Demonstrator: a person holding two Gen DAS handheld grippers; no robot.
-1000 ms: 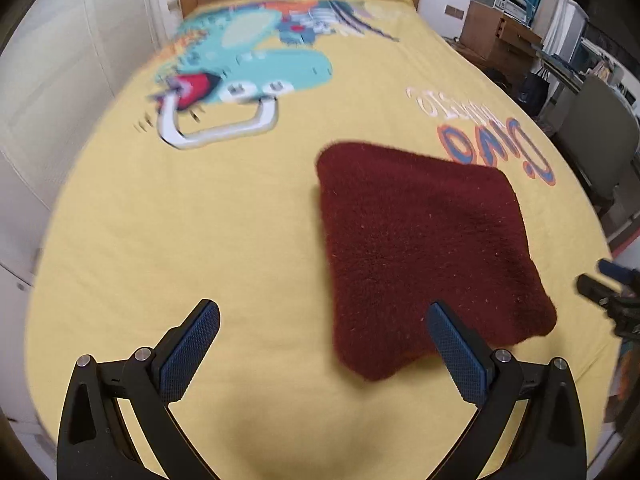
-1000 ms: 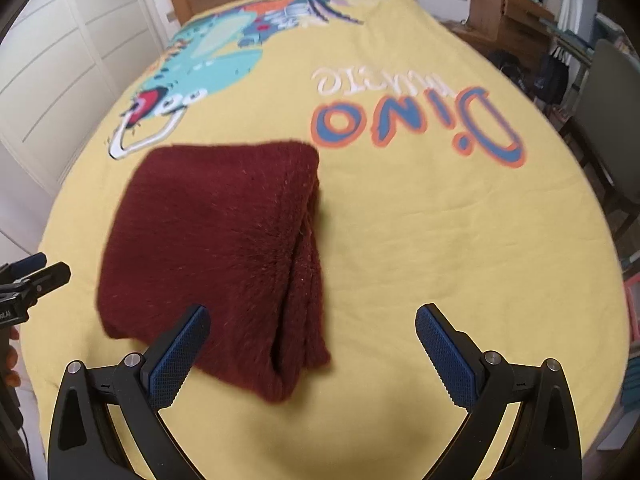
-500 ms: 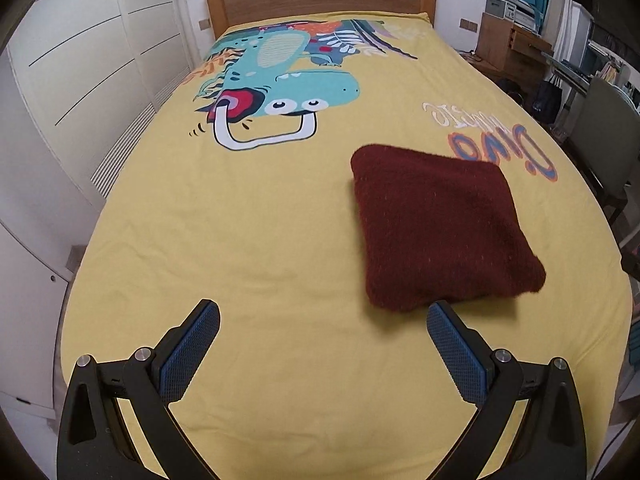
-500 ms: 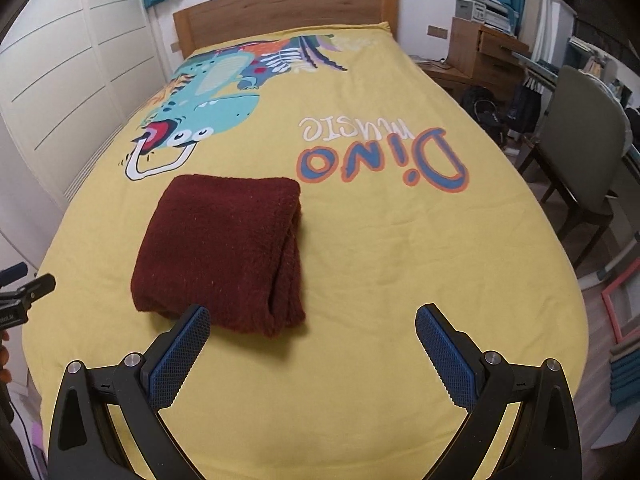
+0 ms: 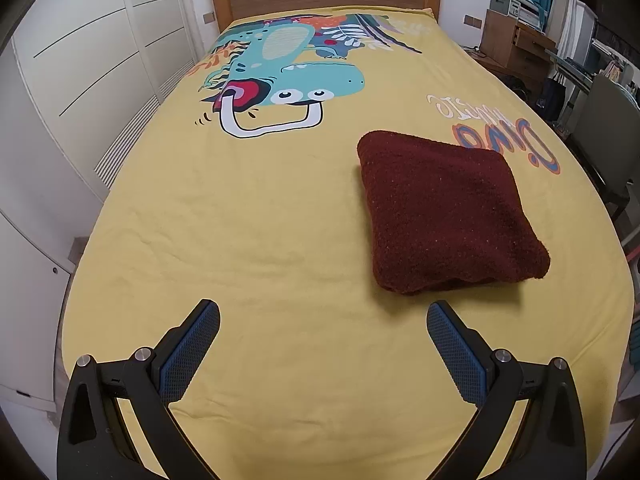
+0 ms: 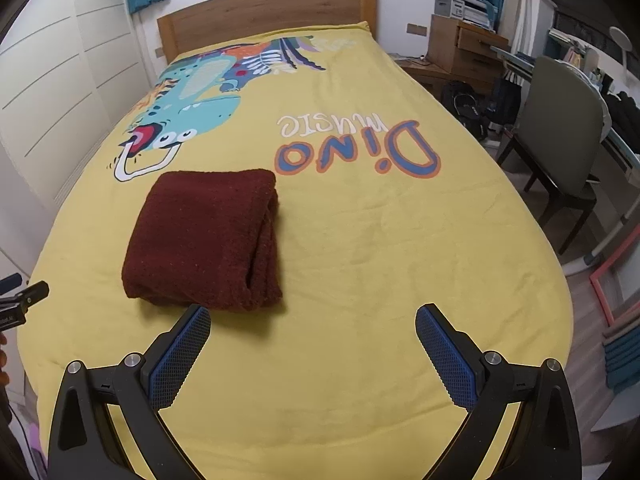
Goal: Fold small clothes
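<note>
Two claws: we see the left claw [image 5: 323,322] and the right claw [image 6: 313,326] both spread wide, nothing between the blue pads, each held above the near end of the bed.
Left claw's surroundings: bare yellow bedspread [image 5: 260,240] lies under it; the folded maroon garment [image 5: 444,212] sits ahead and to its right, apart from the pads.
Right claw's surroundings: the same folded maroon garment [image 6: 208,240] lies ahead and to its left, its near edge just beyond the left pad; we cannot tell if they touch.
Garment: folded into a thick square, flat on the bedspread, with its layered open edge facing the right side of the bed.
Bedspread print: a teal dinosaur [image 6: 192,112] lies beyond the garment, and the "Dino music" lettering [image 6: 356,148] reads upside down to its right.
Far end: a wooden headboard [image 6: 268,12].
Left of the bed: white panelled wardrobe doors [image 5: 88,80].
Right of the bed: a grey chair [image 6: 560,140], a wooden drawer unit [image 6: 464,48], dark bags on the floor.
In the way: nothing lies between either claw and the garment.
</note>
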